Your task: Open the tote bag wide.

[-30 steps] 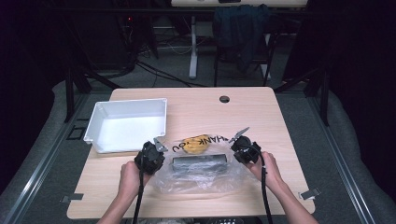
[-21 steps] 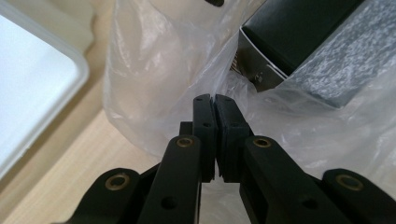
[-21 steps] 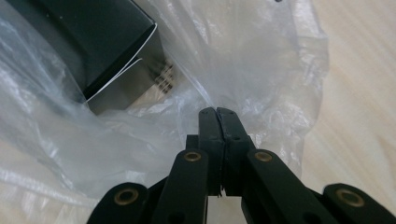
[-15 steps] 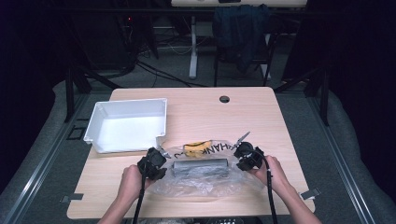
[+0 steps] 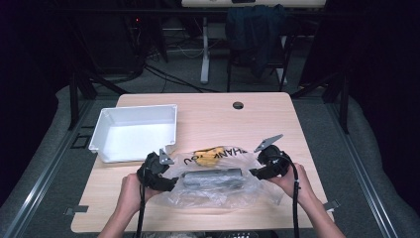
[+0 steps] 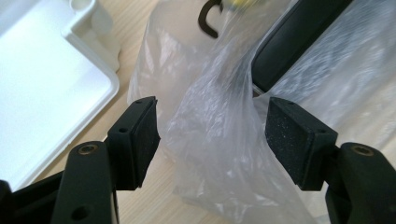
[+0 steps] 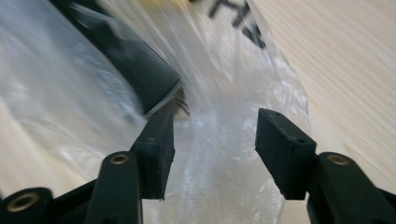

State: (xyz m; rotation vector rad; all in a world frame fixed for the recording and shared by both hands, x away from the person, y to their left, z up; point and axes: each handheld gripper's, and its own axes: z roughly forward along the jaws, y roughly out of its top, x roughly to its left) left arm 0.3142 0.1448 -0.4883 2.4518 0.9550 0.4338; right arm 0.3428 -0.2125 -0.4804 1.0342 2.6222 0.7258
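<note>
A clear plastic bag point(image 5: 218, 188) printed with black letters and a yellow mark lies on the wooden table point(image 5: 218, 119). Inside it rests a long dark grey box point(image 5: 212, 178). My left gripper point(image 5: 166, 182) is at the bag's left end, open, with a fold of the bag point(image 6: 219, 140) between its pads point(image 6: 142, 140). My right gripper point(image 5: 253, 172) is at the bag's right end, open too, with bag film point(image 7: 215, 154) between its pads point(image 7: 280, 149) and the box's end point(image 7: 135, 65) just ahead.
A white plastic tray point(image 5: 111, 148) stands at the left of the table, its corner point(image 6: 93, 28) close to my left gripper. A cable hole point(image 5: 238, 105) is near the far edge. Chairs and table legs stand in the dark behind.
Both grippers have drawn back toward the near edge, and the bag with the box has come with them.
</note>
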